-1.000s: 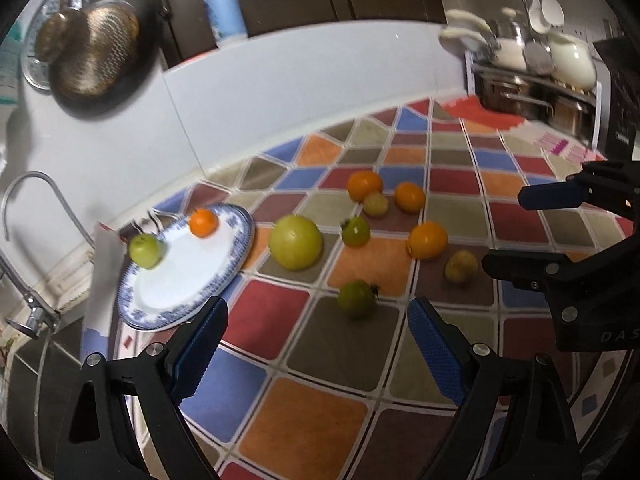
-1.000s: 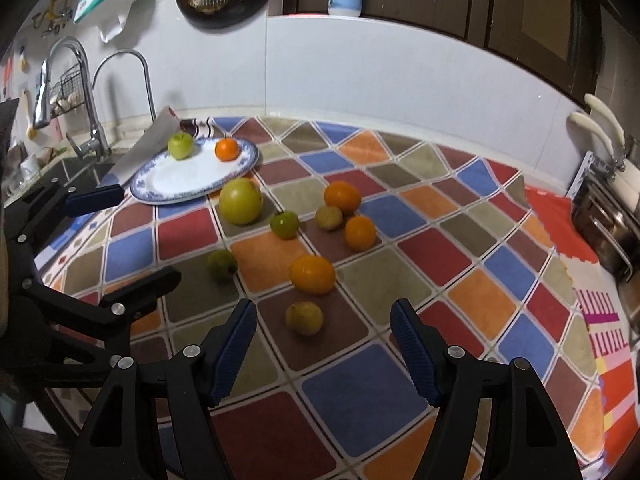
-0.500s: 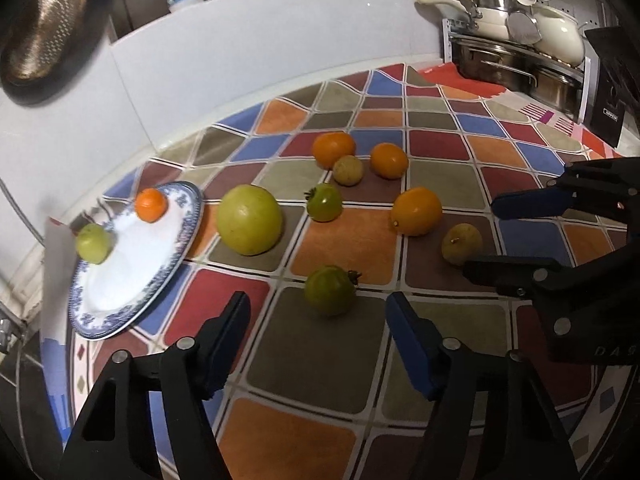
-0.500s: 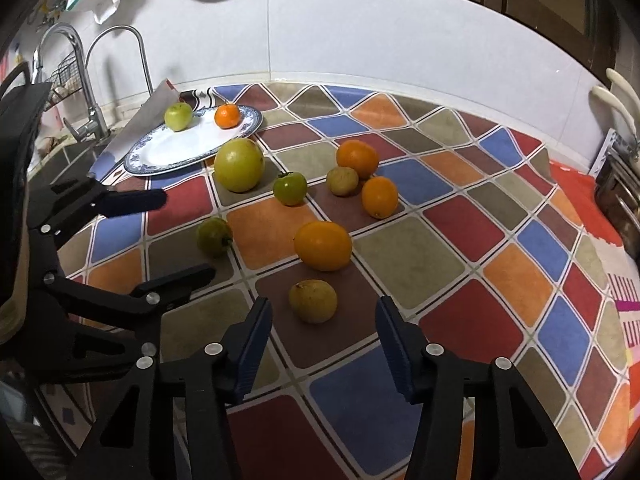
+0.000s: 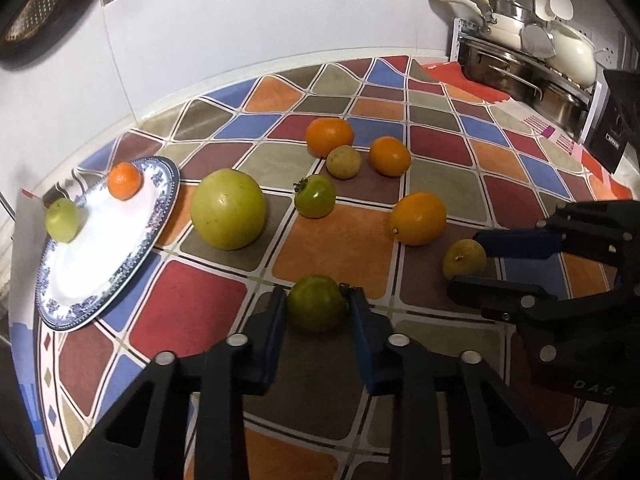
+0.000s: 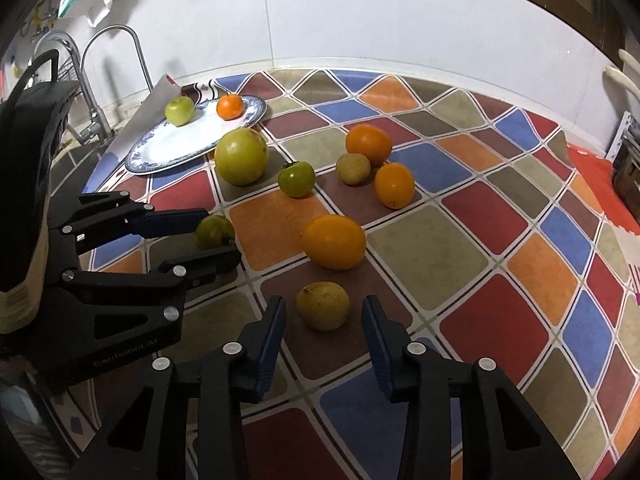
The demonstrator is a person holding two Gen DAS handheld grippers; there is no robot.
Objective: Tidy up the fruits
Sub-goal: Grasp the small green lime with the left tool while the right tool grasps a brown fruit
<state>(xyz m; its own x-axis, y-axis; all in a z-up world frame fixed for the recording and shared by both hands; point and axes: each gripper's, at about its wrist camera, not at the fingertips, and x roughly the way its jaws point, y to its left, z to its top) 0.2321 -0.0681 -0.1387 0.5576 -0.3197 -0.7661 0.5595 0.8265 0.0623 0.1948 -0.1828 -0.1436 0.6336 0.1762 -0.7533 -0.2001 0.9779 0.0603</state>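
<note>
left tool (image 5: 317, 309): my blue pads sit against both sides of a round green tomato (image 5: 317, 302), clamped on it, near centre of the bench (image 5: 348, 240)
right tool (image 6: 323, 312): mine too, jaws parted; small dull yellow fruit (image 6: 323, 305) lies between the pads with gaps either side, not touched
plate (image 5: 100, 280): far left, blue-patterned rim, glossy white; holds a small green apple (image 5: 62, 220) and a mandarin (image 5: 125, 181)
loose fruit: big smooth yellow-green globe (image 5: 228, 209) just right of the plate, second green tomato (image 5: 315, 196), oval orange fruit (image 5: 418, 219)
bench cover: shiny patchwork of coloured diamonds
</note>
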